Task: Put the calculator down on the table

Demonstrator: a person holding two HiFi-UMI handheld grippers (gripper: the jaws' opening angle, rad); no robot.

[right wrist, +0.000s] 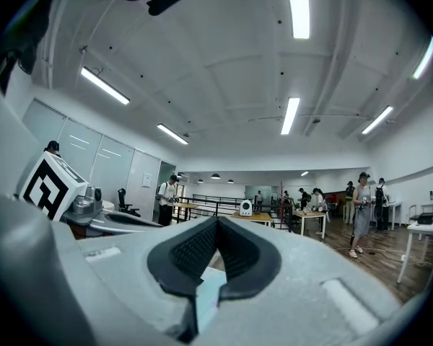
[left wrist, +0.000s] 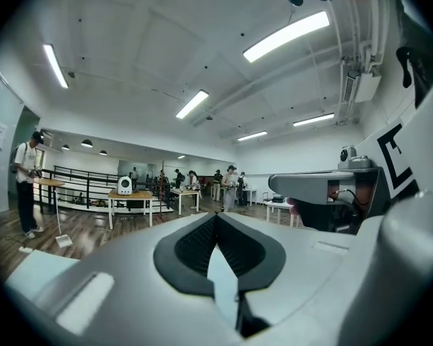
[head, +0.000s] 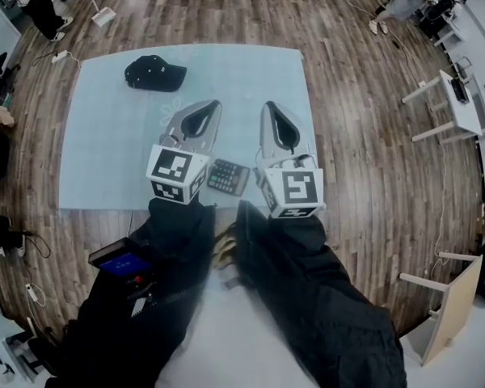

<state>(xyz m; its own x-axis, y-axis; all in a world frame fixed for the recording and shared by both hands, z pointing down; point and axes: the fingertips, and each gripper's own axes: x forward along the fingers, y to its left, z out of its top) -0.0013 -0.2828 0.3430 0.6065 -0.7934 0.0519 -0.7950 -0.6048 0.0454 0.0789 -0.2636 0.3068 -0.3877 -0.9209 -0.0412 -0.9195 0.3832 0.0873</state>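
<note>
A: Checking left to right: the left tool point(head: 211, 107) has its jaws pressed together on nothing. The calculator point(head: 228, 176) lies flat on the desk point(head: 105, 152), near its six o'clock edge. The right tool point(head: 272, 108), at the calculator's two o'clock, is closed and empty too.

B: Looks set down, then. I'd draw both tools straight back, with no sideways brush.

A: Only the head view shows the calculator, and the cap point(head: 154, 73) at its ten o'clock. Both tool views look level across the room.
</note>
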